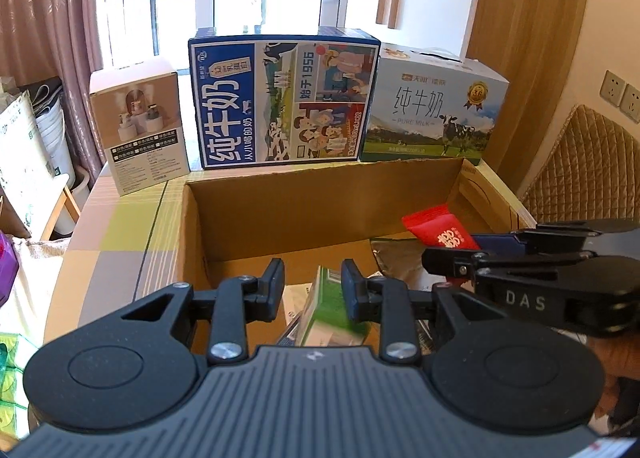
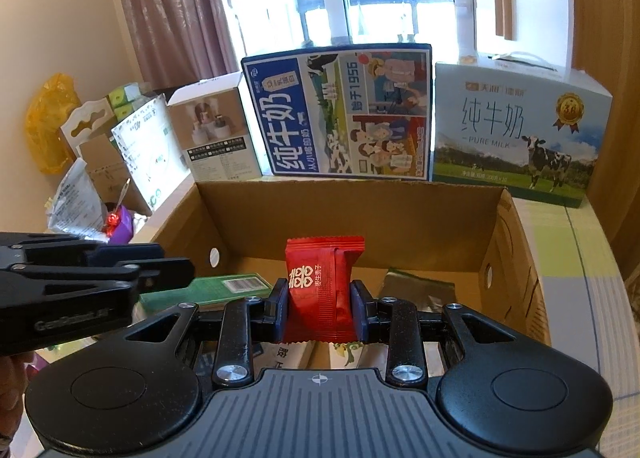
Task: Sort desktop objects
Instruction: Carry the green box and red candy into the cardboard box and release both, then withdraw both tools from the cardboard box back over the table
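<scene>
Your left tongs (image 1: 313,285) hang released over the cardboard box (image 1: 280,194), a green carton (image 1: 328,310) lying below and between their tips, untouched. Your right tongs (image 2: 319,308) are clenched on the red packet (image 2: 322,282), which stands upright between both pads above the box's open interior, with a silver pouch (image 2: 416,290) lying down to the right.
</scene>
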`<state>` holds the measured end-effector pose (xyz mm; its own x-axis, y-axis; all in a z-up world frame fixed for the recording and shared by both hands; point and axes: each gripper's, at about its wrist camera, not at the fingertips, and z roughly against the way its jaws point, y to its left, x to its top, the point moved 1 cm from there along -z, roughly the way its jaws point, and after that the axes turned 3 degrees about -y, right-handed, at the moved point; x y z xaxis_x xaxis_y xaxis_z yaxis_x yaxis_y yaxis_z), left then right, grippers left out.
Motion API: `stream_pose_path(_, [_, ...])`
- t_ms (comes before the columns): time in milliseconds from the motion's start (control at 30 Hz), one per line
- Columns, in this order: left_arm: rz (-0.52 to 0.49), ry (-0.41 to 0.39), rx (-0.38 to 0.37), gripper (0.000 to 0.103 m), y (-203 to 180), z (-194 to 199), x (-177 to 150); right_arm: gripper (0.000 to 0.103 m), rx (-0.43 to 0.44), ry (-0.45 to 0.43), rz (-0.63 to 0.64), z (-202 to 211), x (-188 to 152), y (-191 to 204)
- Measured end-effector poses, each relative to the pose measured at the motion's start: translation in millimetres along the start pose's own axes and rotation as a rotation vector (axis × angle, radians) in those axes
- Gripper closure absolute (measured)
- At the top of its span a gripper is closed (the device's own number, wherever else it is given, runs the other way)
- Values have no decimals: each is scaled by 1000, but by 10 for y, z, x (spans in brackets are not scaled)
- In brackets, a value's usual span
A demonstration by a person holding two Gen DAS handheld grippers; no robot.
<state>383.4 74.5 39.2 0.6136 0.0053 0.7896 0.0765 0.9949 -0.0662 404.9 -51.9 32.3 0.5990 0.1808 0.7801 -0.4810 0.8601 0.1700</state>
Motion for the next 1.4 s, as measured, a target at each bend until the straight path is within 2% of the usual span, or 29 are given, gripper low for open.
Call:
stream_pose_path(133, [18,-12,7,77,67,94,-34,71,3,-7,2,-14,0,32])
stream_pose_path(167, [17,-13,8,77,71,110,-37,67,0,-3,5,-21,4,43])
stream_pose_path(200, [14,-14,9,76,72,131,-48,52,-3,0,4,-20,3,51])
stream_pose_path(233, [11,-16,11,74,71,151,-59,43,-2,-2,2,-11,5,55])
stream_pose_path(267, [8,-18,12,72,71,178,-73,41,-4,-4,3,-1,4,62])
stream_pose_path(500, [13,-6,14,71,62,341,-202,39,-13,7,8,127,-31,93])
stream_pose_path(767, [38,-11,21,68,1,732,-424,31,-28,0,32,572,-126,205])
stream_pose_path(1167, [47,7,20,65,-184,1350,-827,24,-30,-5,40,1303,-448,400])
stream_pose_path(1400, [70,16,18,59,-260,1600,-1050,20,-32,9,17,1589,-757,465])
